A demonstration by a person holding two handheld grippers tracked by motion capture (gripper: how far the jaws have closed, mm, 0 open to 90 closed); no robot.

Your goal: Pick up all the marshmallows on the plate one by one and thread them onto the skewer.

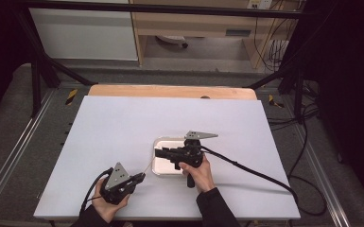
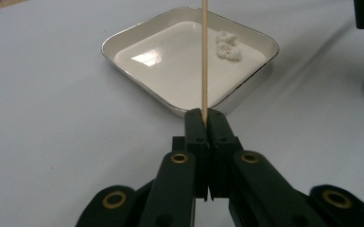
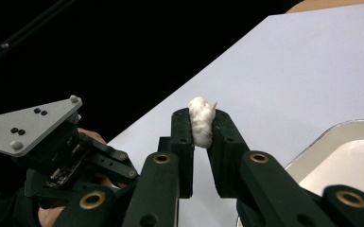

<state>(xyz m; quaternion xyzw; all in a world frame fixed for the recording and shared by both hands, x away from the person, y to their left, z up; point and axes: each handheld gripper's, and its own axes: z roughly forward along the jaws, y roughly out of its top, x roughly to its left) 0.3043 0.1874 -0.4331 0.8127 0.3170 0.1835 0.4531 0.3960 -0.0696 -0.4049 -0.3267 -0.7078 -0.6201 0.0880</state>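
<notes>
Left claw (image 2: 207,116) clamped tight on the lower end of a thin wooden skewer (image 2: 203,56), just off the near corner of the white square tray (image 2: 123,40) on the tabletop (image 1: 123,127); skewer runs from the claw up across the tray. Right claw (image 3: 202,120) held above the tray, clamped on a white cotton-like wad (image 3: 201,122), with the skewer tip poking out at the wad's top. A second small white wad (image 2: 228,46) lies inside the tray near its far corner.
</notes>
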